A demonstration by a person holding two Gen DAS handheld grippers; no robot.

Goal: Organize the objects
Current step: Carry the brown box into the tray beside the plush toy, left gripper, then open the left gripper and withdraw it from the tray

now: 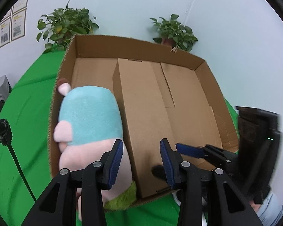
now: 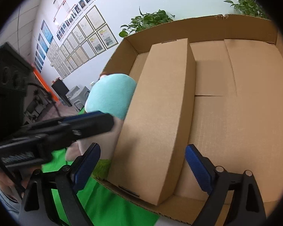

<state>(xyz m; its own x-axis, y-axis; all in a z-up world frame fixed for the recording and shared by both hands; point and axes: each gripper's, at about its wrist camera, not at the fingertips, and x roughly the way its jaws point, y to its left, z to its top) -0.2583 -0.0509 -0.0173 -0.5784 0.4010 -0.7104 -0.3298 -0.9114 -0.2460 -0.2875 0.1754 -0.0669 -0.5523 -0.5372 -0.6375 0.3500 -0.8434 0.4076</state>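
A large open cardboard box (image 1: pixel 207 86) sits on the green table (image 1: pixel 28 113). A long carton (image 1: pixel 141 113) lies inside it, and a blue-and-pink plush toy (image 1: pixel 88 120) fills the box's left side against the carton. The left gripper (image 1: pixel 140 162) hangs partly open and empty over the near edge; the right gripper (image 2: pixel 141 167) straddles the carton's near end, wide open, pads clear.

From my remote seat, the plush toy (image 1: pixel 90 116) has its lower end hidden behind the left gripper (image 1: pixel 141 162) beside the inner carton (image 1: pixel 141 113). The right gripper (image 1: pixel 190 149) is motion-blurred, and I can't read the wall frames (image 2: pixel 88 35).
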